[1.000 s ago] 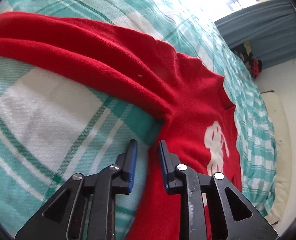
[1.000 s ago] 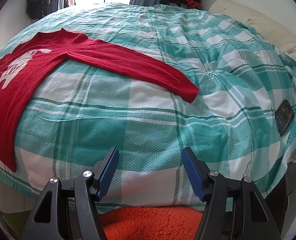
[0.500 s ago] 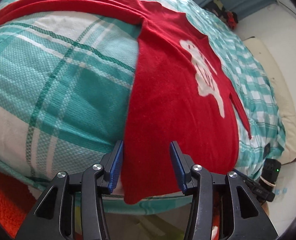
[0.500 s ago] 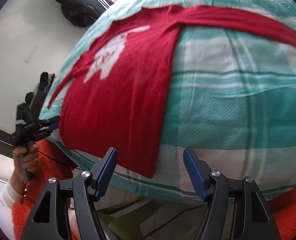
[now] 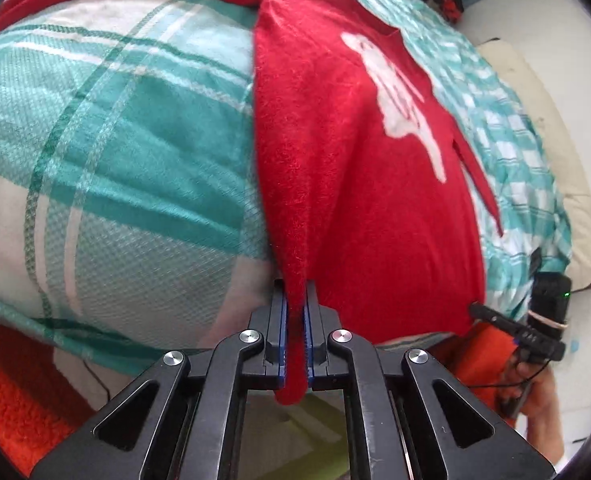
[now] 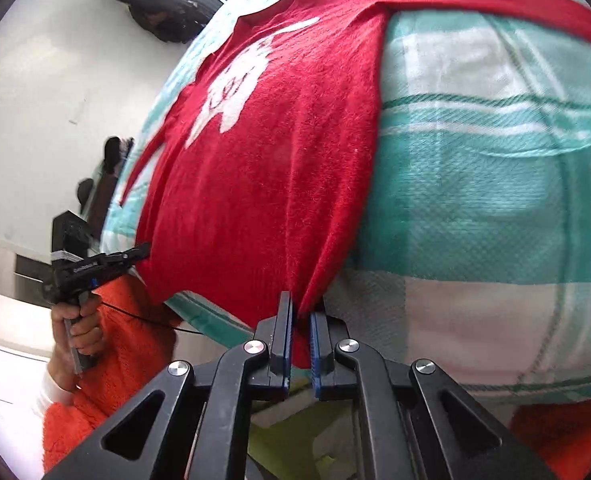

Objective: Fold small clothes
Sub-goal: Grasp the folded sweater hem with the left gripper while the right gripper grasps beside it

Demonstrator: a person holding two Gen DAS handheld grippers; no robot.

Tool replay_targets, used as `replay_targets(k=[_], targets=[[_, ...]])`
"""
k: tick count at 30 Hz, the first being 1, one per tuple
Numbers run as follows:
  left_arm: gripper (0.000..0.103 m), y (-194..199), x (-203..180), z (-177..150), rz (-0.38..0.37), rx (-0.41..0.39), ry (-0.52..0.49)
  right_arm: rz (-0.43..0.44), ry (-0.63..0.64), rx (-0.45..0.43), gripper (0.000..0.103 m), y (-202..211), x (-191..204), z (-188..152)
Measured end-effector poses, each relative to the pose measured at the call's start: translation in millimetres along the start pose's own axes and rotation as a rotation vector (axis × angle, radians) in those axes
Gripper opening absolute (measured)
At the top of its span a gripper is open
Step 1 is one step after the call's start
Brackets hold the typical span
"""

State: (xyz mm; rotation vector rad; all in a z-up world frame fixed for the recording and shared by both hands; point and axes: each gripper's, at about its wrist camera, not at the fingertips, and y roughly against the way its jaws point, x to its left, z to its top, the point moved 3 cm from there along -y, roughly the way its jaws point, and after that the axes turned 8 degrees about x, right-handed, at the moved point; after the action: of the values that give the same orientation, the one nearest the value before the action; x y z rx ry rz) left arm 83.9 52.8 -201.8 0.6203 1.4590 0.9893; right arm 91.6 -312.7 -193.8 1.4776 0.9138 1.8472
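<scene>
Left gripper [image 5: 295, 332] clamps red sweater [image 5: 375, 208] hem corner | right gripper [image 6: 301, 344] clamps opposite corner | bedspread [image 6: 495, 160] beneath

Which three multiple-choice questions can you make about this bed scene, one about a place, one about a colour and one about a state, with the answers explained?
1. Where does each gripper grip the red sweater?
A. at the collar
B. at a bottom hem corner
C. at a sleeve cuff

2. What colour is the figure on the sweater's chest?
A. white
B. black
C. yellow

3. How is the left gripper?
A. wide open above the cloth
B. shut on nothing
C. shut on the sweater

Answers:
1 B: the left gripper and the right gripper each pinch a hem corner at the bed's edge.
2 A: the white figure stands out on the red.
3 C: red cloth sits between its closed pads.
</scene>
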Motion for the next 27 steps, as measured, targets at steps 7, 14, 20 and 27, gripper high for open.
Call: replay_targets(k=[7, 14, 20, 27], targets=[[0.038, -3, 8, -3, -0.078, -0.009, 0.059, 0.032, -0.084, -0.026, 0.018, -5, -18, 1], [0.022, -33, -14, -10, 0.119, 0.082, -0.062, 0.056, -0.046, 0.037, 0.039, -19, -12, 0], [0.004, -42, -16, -14, 0.21, 0.134, -0.073, -0.085, -0.044, 0.091, 0.005, -25, -9, 1], [0.036, -37, -7, -12, 0.197, 0.148, 0.004, -0.108, -0.147, 0.1, 0.028, -25, -30, -3]])
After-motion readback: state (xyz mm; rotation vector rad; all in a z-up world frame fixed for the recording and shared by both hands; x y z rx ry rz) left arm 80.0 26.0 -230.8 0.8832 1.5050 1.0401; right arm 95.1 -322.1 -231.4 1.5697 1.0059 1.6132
